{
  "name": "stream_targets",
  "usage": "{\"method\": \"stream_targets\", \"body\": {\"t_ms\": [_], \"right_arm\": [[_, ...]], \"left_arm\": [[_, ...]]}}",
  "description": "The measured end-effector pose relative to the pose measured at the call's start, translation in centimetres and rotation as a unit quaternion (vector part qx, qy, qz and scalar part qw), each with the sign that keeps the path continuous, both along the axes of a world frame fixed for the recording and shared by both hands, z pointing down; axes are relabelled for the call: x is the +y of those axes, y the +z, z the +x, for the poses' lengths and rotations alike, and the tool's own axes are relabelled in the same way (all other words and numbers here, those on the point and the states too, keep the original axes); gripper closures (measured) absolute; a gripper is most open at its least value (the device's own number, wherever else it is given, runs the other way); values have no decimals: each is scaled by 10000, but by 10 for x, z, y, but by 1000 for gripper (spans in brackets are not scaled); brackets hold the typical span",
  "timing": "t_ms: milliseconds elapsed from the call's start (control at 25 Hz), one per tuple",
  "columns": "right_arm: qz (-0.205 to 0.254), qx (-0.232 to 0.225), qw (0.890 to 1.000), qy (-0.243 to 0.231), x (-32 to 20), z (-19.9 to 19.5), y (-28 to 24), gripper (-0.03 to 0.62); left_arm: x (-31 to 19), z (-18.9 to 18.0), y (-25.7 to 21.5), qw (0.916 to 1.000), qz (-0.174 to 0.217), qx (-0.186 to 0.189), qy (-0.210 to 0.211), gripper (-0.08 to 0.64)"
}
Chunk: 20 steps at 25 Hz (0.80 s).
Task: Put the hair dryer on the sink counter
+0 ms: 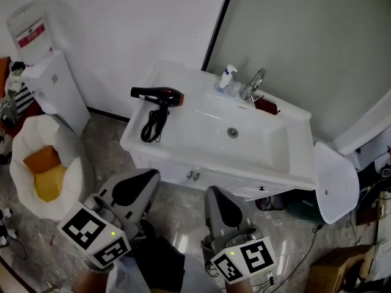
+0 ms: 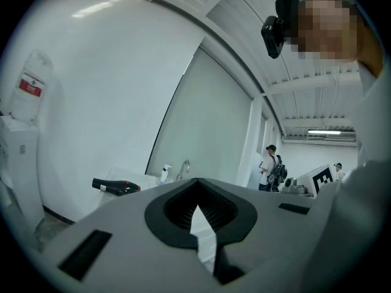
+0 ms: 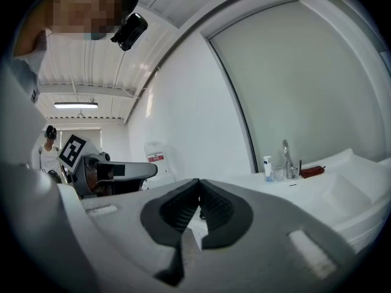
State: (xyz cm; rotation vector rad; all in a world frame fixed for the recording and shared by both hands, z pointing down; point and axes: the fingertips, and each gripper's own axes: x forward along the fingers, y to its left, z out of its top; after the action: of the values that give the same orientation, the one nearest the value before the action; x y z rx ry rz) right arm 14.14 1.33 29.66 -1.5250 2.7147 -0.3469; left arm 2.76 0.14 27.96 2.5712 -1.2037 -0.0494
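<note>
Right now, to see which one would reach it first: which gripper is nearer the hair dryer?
Left. In the head view the left gripper is almost straight below the hair dryer, short of the counter; the right gripper is farther right, also off the counter.

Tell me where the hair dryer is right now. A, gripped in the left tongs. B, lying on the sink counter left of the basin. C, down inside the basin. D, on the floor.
B: the hair dryer lies on the sink counter left of the basin, its cord bundled beside it.
</note>
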Motion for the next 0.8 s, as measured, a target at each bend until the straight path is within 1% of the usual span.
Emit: {"method": "stream_targets", "body": {"t_ms": [120, 320, 800], "right_arm": [[4, -37, 10000, -2, 10, 5, -2, 594], [75, -99, 9999, 16, 15, 10, -9, 594], [194, -113, 9995, 225, 8, 12, -21, 594]], "left_arm": [[10, 6, -6, 10000, 58, -18, 16, 555], [18, 14, -19, 9995, 236, -130, 157, 555], [5, 21, -31, 9987, 338, -57, 366, 555]]}}
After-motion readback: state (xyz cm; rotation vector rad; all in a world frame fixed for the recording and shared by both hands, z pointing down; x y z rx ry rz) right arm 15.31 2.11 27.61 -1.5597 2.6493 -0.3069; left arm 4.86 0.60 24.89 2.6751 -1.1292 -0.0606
